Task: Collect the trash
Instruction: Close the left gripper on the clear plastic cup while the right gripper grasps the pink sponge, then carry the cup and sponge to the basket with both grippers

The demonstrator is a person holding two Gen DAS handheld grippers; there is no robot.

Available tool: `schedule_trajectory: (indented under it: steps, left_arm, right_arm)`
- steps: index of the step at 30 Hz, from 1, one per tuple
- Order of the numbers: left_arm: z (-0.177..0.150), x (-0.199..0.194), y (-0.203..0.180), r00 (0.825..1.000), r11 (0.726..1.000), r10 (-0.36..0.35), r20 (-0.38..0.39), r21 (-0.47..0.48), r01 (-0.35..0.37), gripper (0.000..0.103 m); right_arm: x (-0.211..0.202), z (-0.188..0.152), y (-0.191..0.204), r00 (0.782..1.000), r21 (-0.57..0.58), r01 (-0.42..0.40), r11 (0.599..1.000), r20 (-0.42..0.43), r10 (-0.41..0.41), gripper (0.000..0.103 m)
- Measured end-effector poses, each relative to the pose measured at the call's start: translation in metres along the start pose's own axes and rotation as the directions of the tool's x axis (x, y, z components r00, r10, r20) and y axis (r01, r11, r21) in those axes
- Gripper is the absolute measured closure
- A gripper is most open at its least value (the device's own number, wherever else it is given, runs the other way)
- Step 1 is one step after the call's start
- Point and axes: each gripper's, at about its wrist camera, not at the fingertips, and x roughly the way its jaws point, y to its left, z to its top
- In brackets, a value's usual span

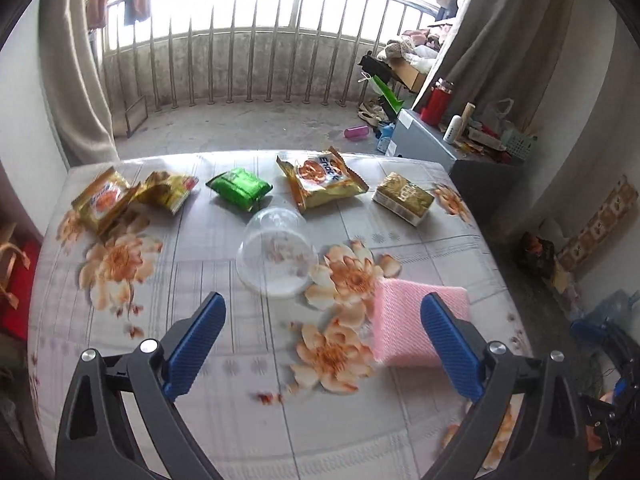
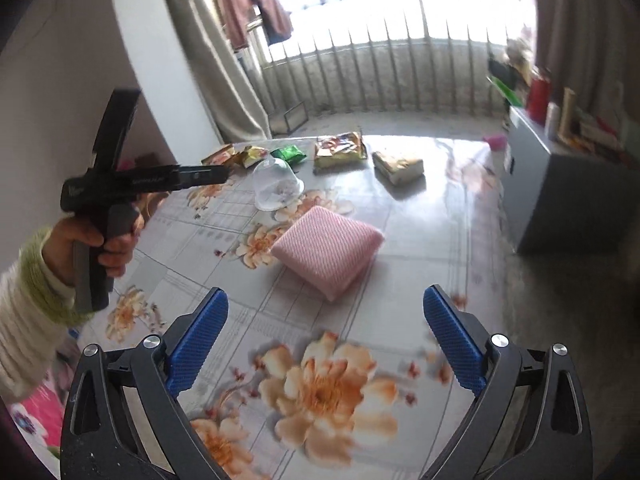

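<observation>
- My left gripper (image 1: 322, 346) and right gripper (image 2: 326, 340) both hang with blue jaws wide apart, nothing between them.
- Nearest lies a pink ribbed sponge block (image 2: 326, 250) on the flowered tablecloth (image 1: 224, 264).
- Beyond it stands a clear plastic dome lid (image 1: 276, 254).
- At the far edge, five snack wrappers, gold and green (image 1: 239, 188), lie in a row.
- I judge collecting has not started: nothing gathered, no bin visible.

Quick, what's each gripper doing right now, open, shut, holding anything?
Left gripper: open, holding nothing.
Right gripper: open, holding nothing.
</observation>
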Motion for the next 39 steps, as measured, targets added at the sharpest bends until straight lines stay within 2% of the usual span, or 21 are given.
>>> schedule_trajectory:
  steps: [3, 5, 8, 11, 12, 14, 18, 20, 22, 28, 31, 33, 35, 39]
  left_arm:
    - [0.021, 0.038, 0.007, 0.999, 0.999, 0.035, -0.024, 0.035, -0.034, 0.007]
    - [0.029, 0.059, 0.014, 0.998, 0.999, 0.045, -0.042, 0.031, -0.044, 0.007]
    - [0.037, 0.086, 0.022, 0.995, 0.999, 0.048, -0.083, 0.015, -0.047, 0.007]
    - [0.040, 0.107, 0.025, 0.991, 0.998, 0.059, -0.120, 0.009, -0.058, 0.008]
    - [0.040, 0.112, 0.025, 0.990, 0.998, 0.061, -0.127, 0.005, -0.061, 0.011]
    - [0.040, 0.119, 0.027, 0.989, 0.998, 0.055, -0.139, -0.006, -0.057, 0.015]
    - [0.040, 0.124, 0.028, 0.988, 0.997, 0.072, -0.136, -0.008, -0.074, 0.026]
    - [0.039, 0.125, 0.028, 0.989, 0.996, 0.082, -0.127, -0.004, -0.084, 0.036]
    - [0.038, 0.124, 0.027, 0.990, 0.997, 0.080, -0.118, -0.010, -0.082, 0.037]
    - [0.021, 0.106, 0.022, 0.991, 0.998, 0.064, -0.121, -0.016, -0.066, 0.038]
    - [0.000, 0.085, 0.015, 0.988, 0.997, 0.071, -0.139, 0.017, -0.069, 0.038]
    - [-0.020, 0.064, 0.008, 0.988, 0.998, 0.061, -0.146, 0.043, -0.055, 0.038]
    - [-0.043, 0.038, 0.000, 0.991, 0.997, 0.055, -0.125, 0.058, -0.048, 0.038]
    - [-0.085, -0.010, -0.014, 0.993, 0.998, -0.008, -0.115, 0.058, 0.015, 0.038]
  right_arm:
    - [0.044, 0.025, 0.007, 1.000, -0.172, 0.002, 0.985, -0.021, -0.005, 0.008]
    - [0.071, 0.035, 0.007, 0.998, -0.237, -0.014, 0.971, -0.057, 0.001, 0.008]
    - [0.107, 0.047, 0.003, 0.992, -0.256, -0.071, 0.964, -0.122, 0.041, 0.008]
    - [0.137, 0.055, -0.003, 0.976, -0.238, -0.125, 0.963, -0.203, 0.076, 0.008]
    - [0.146, 0.054, -0.004, 0.972, -0.241, -0.115, 0.964, -0.226, 0.060, 0.008]
    - [0.154, 0.051, -0.006, 0.961, -0.220, -0.155, 0.963, -0.261, 0.095, 0.008]
    - [0.149, 0.047, 0.000, 0.952, -0.218, -0.187, 0.958, -0.282, 0.121, 0.008]
    - [0.145, 0.042, 0.005, 0.946, -0.226, -0.199, 0.954, -0.298, 0.127, 0.010]
    - [0.143, 0.035, 0.009, 0.939, -0.215, -0.214, 0.953, -0.315, 0.140, 0.011]
    - [0.117, 0.013, 0.017, 0.940, -0.170, -0.200, 0.965, -0.312, 0.140, 0.018]
    - [0.093, -0.008, 0.019, 0.945, -0.138, -0.153, 0.979, -0.310, 0.105, 0.018]
    - [0.072, -0.025, 0.022, 0.949, -0.101, -0.121, 0.987, -0.304, 0.086, 0.022]
    - [0.051, -0.044, 0.024, 0.952, -0.040, -0.094, 0.995, -0.297, 0.078, 0.025]
    - [0.013, -0.087, 0.038, 0.960, 0.072, -0.031, 0.997, -0.275, 0.049, 0.026]
